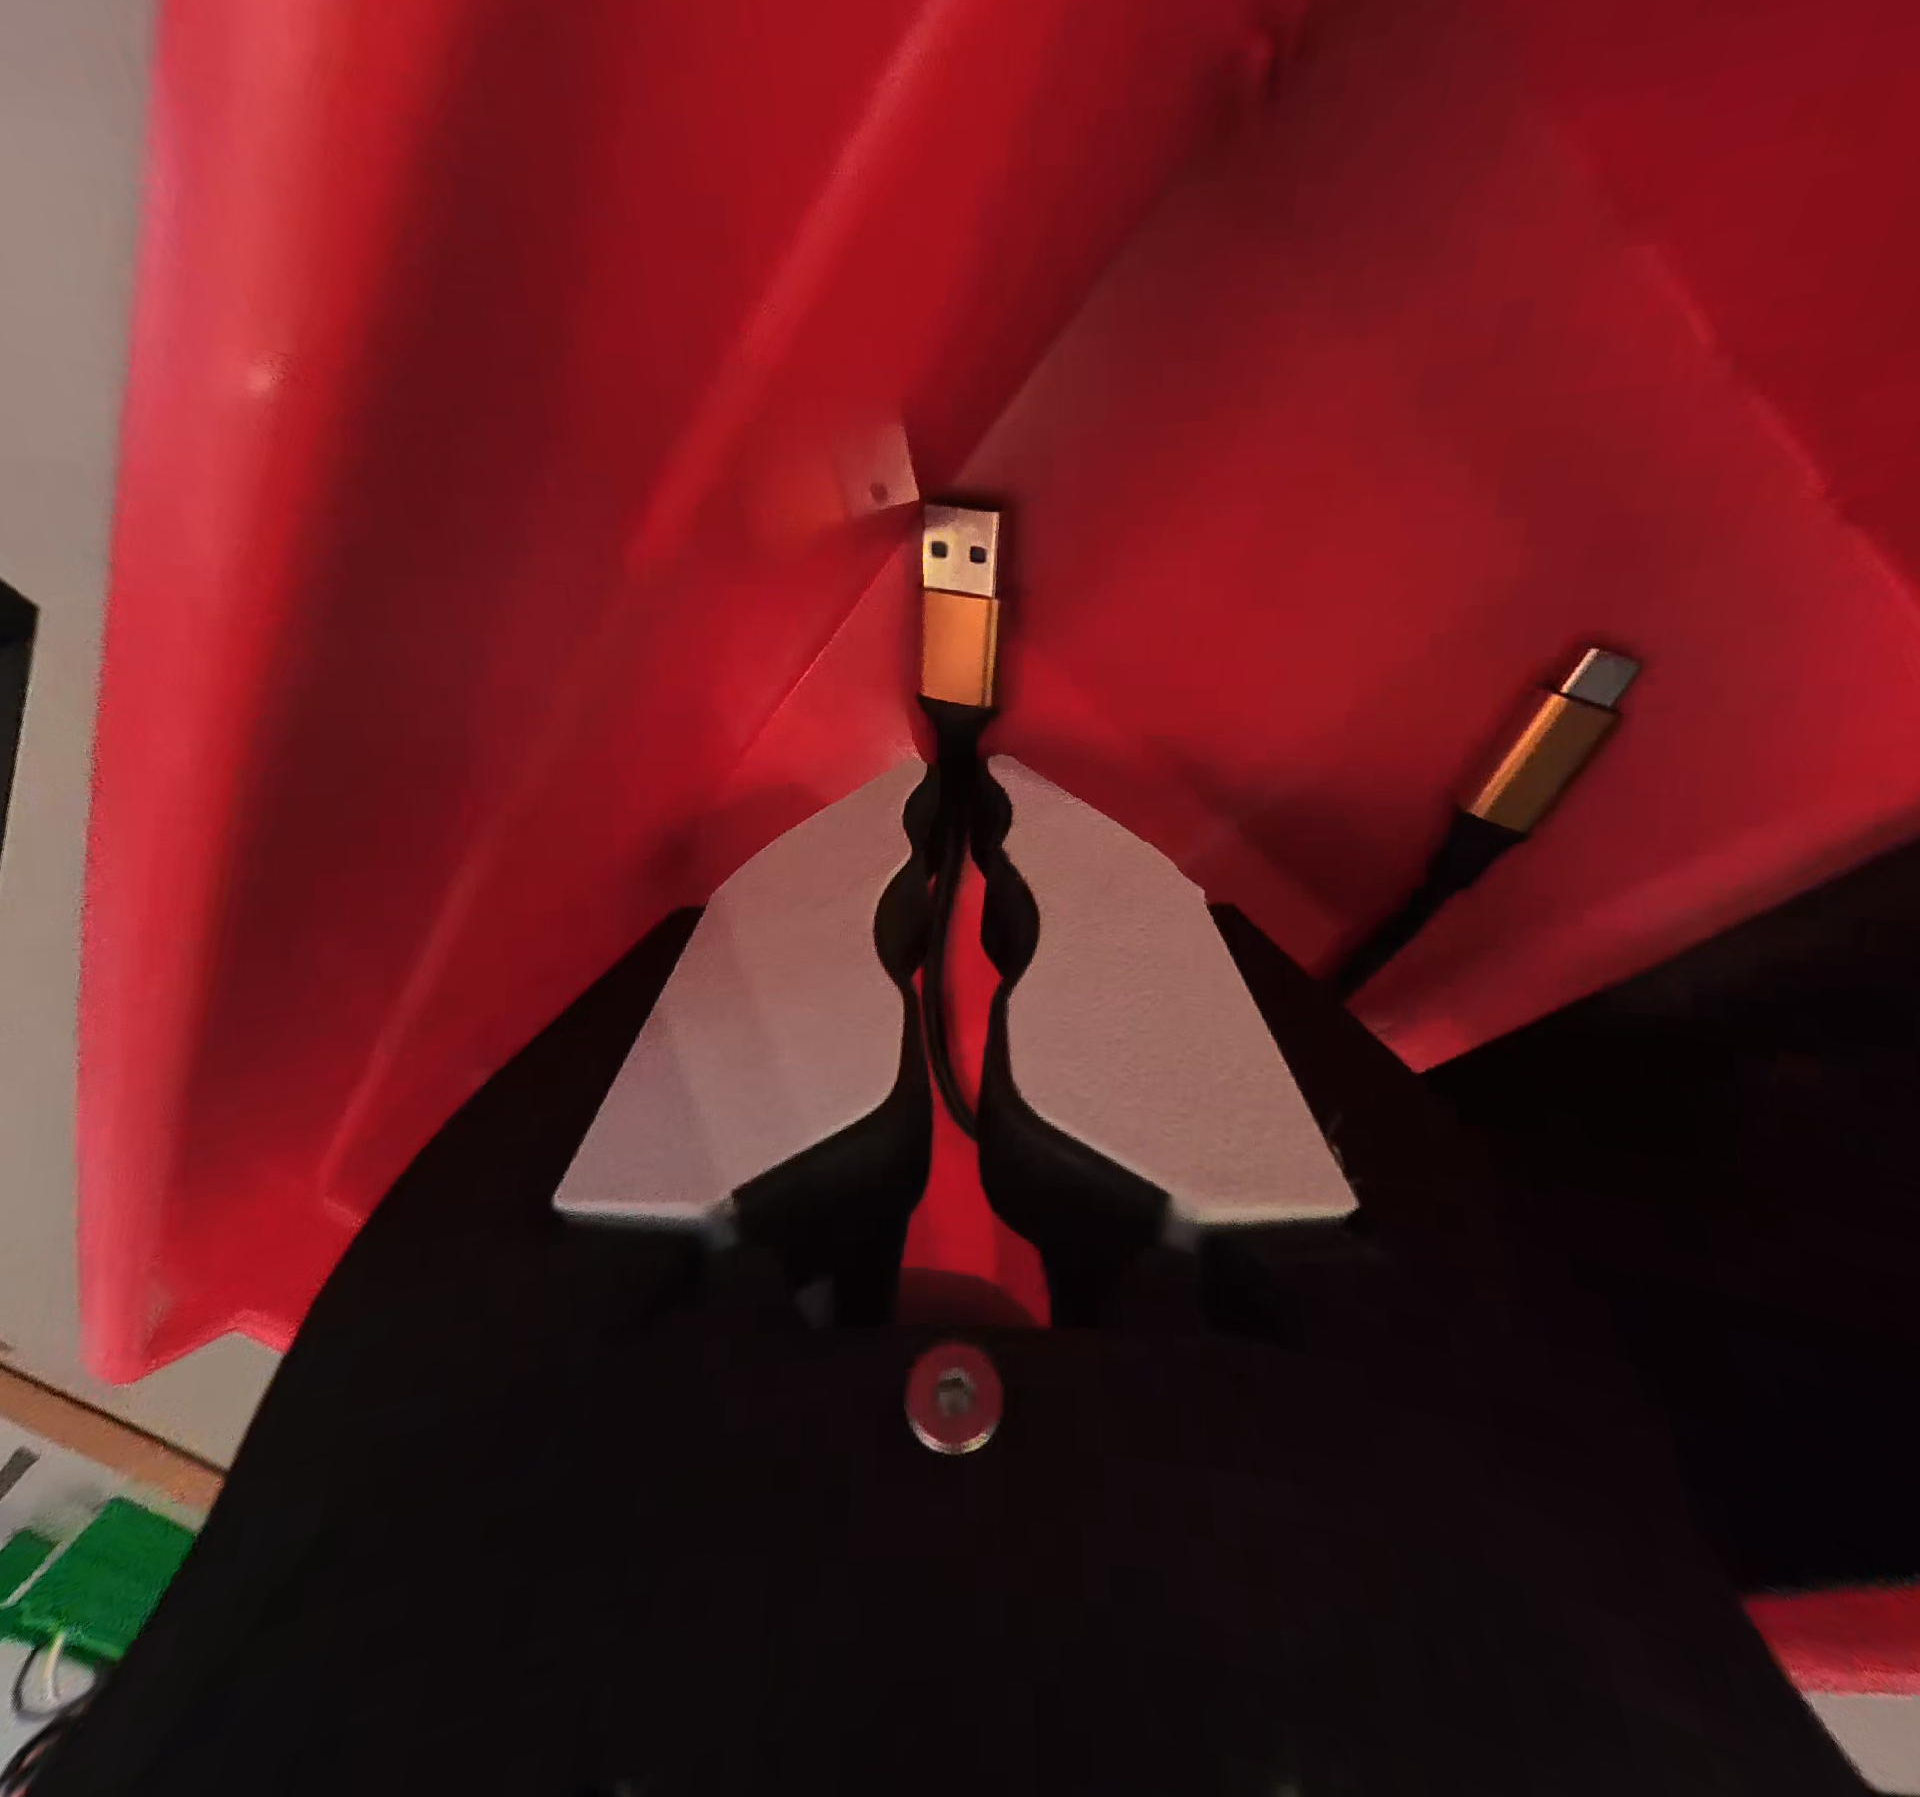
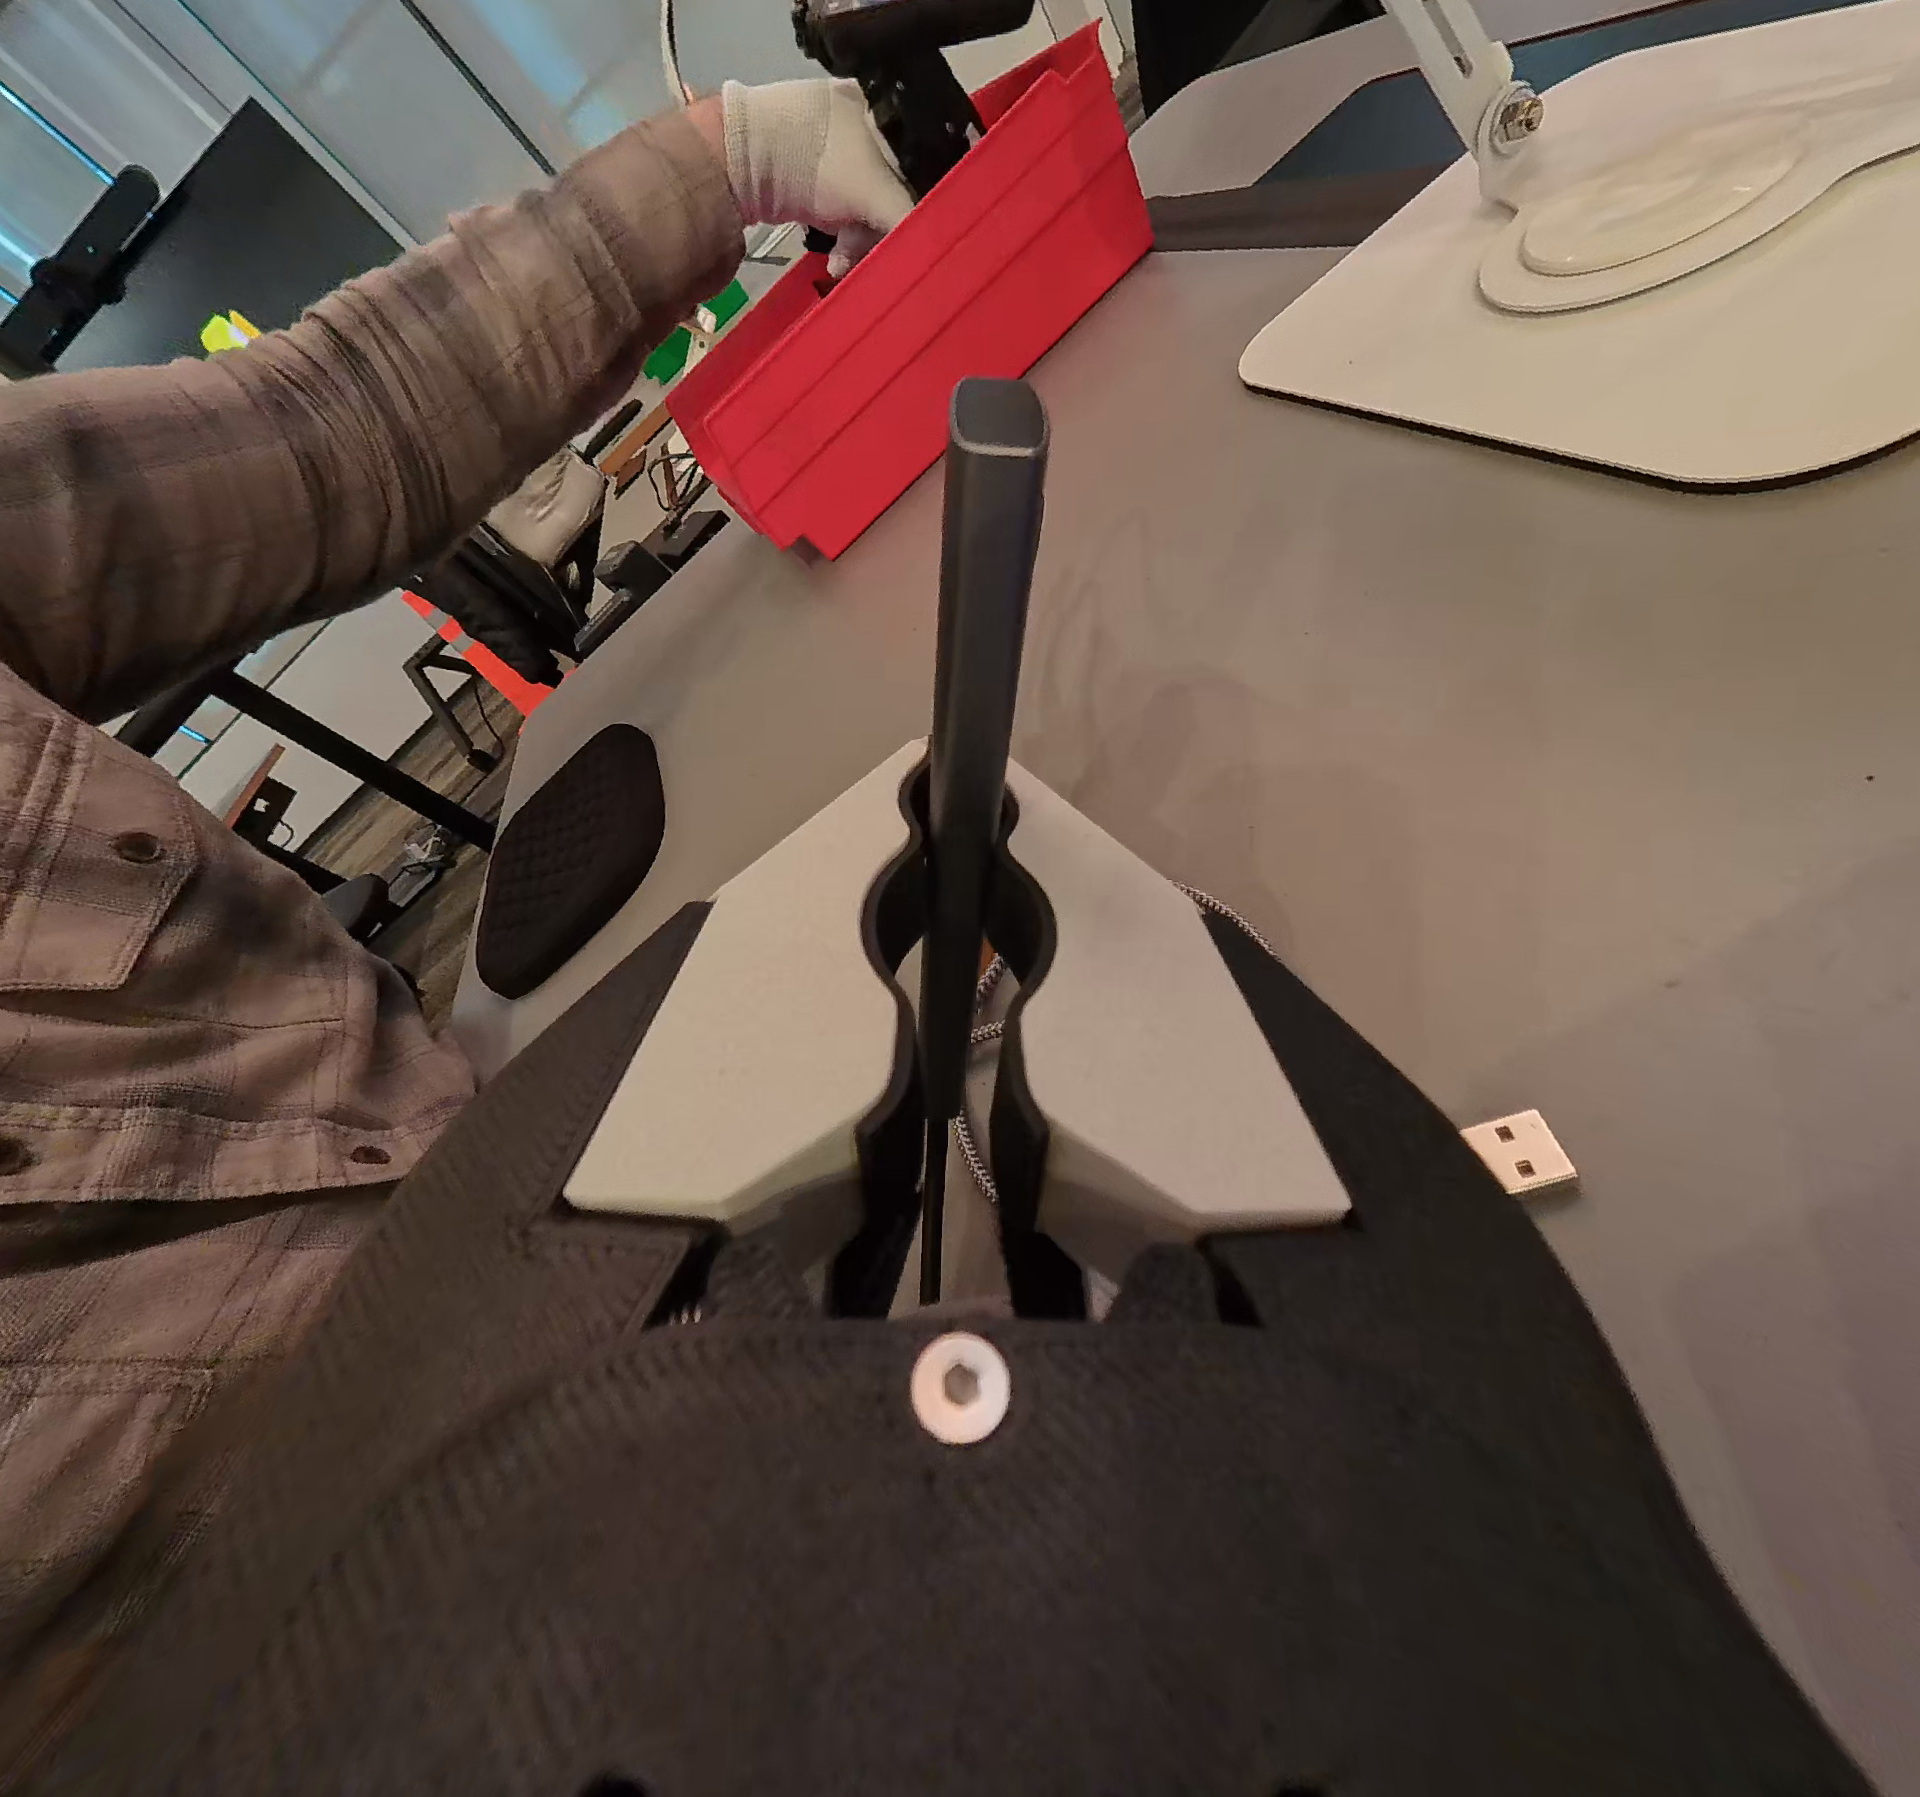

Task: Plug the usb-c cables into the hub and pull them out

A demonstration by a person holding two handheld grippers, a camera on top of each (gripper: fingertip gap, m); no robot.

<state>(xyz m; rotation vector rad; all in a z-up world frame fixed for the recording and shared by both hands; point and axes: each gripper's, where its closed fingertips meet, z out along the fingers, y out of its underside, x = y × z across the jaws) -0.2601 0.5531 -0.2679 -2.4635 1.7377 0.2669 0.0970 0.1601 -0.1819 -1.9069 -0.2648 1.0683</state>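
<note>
In the left wrist view my left gripper (image 1: 956, 771) is inside a red bin (image 1: 520, 397). It is shut on a thin black cable (image 1: 954, 734) just behind its orange plug (image 1: 958, 641), whose flat silver end points away from me. A second orange-sleeved plug (image 1: 1543, 760) on a black cable lies in the bin to the right, free. In the right wrist view my right gripper (image 2: 961, 781) is shut on a slim dark hub (image 2: 987, 604), held edge-on above the grey table (image 2: 1455, 760). The hub's braided lead (image 2: 977, 1030) runs back between the fingers.
A silver USB plug (image 2: 1519, 1153) lies on the table at the right. The red bin (image 2: 935, 334) stands at the far left, with a gloved hand (image 2: 810, 158) holding the left gripper in it. A white stand base (image 2: 1610, 293) is far right, a black pad (image 2: 571, 859) at the table's left edge. There is about 55 cm between the tips of the two grippers.
</note>
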